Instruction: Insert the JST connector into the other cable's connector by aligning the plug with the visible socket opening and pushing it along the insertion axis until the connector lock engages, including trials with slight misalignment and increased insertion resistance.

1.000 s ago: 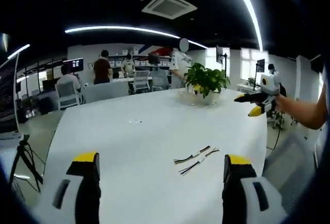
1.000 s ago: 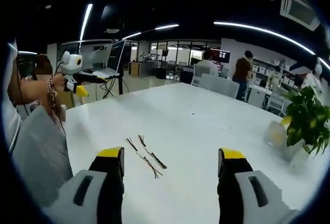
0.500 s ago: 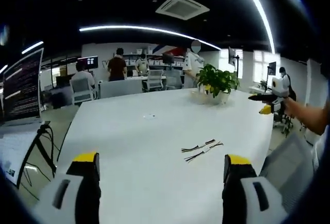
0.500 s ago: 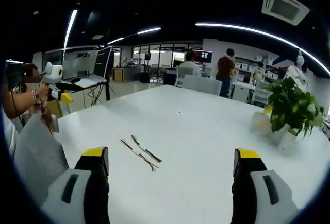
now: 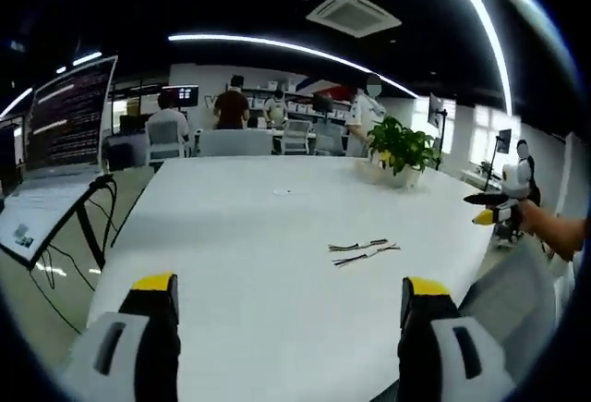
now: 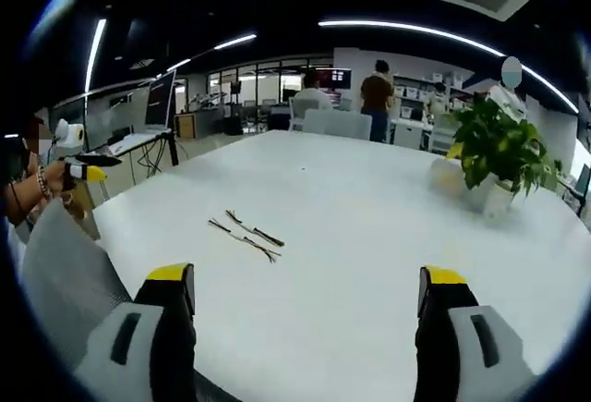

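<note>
- Left gripper [image 5: 289, 293]: I see its two yellow-tipped jaws rising from the bottom of the left gripper view, set wide apart, with nothing between them. It hangs above the near edge of the white table [image 5: 231, 226].
- Right gripper [image 6: 307, 284]: in the right gripper view its jaws also stand wide apart and hold nothing, above the table's near side.
- In the left gripper view the right gripper appears at the far right, held in a hand [image 5: 547, 228] off the table's edge; I cannot tell its jaw gap from there.
- In the right gripper view the left gripper appears at the far left, in a hand with a beaded wristband; the jaw gap is too small to read.
- Cables [image 5: 363, 251]: two thin dark leads lie flat on the table, side by side and close together, well ahead of both grippers and touched by neither. In the right gripper view they sit left of centre [image 6: 246, 235]. Connectors at their ends are too small for me to make out, so I cannot tell whether they are mated.
- Potted plant [image 6: 499, 148] stands on the far side of the table, well apart from the cables.
- Laptop on a stand [image 5: 55, 157] sits off the table's left side in the left gripper view.
- Several people are at desks in the background.
</note>
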Demonstrator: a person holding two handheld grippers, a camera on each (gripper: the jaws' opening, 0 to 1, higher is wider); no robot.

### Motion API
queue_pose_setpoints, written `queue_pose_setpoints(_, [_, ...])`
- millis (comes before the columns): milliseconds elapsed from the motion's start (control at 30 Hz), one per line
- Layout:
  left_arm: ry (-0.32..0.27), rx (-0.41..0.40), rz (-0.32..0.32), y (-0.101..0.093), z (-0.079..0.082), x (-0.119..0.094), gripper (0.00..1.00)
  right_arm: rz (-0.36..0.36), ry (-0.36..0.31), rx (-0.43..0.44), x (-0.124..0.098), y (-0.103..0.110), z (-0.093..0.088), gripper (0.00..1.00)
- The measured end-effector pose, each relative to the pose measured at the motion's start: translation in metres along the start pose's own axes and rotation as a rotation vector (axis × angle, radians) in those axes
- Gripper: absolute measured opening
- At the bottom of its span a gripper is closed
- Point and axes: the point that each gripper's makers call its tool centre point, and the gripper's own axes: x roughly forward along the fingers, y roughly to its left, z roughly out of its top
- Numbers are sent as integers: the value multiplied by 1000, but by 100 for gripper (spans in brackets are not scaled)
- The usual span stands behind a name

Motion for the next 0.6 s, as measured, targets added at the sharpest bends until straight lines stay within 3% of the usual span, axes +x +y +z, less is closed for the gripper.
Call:
queue_pose_setpoints(300, [39, -38, 16, -5, -29, -2, 99, -2, 18, 31, -4, 5, -16, 100])
queue_pose_setpoints(600, [61, -79, 29, -3, -43, -5, 99, -4, 48, 50, -5, 4, -26, 100])
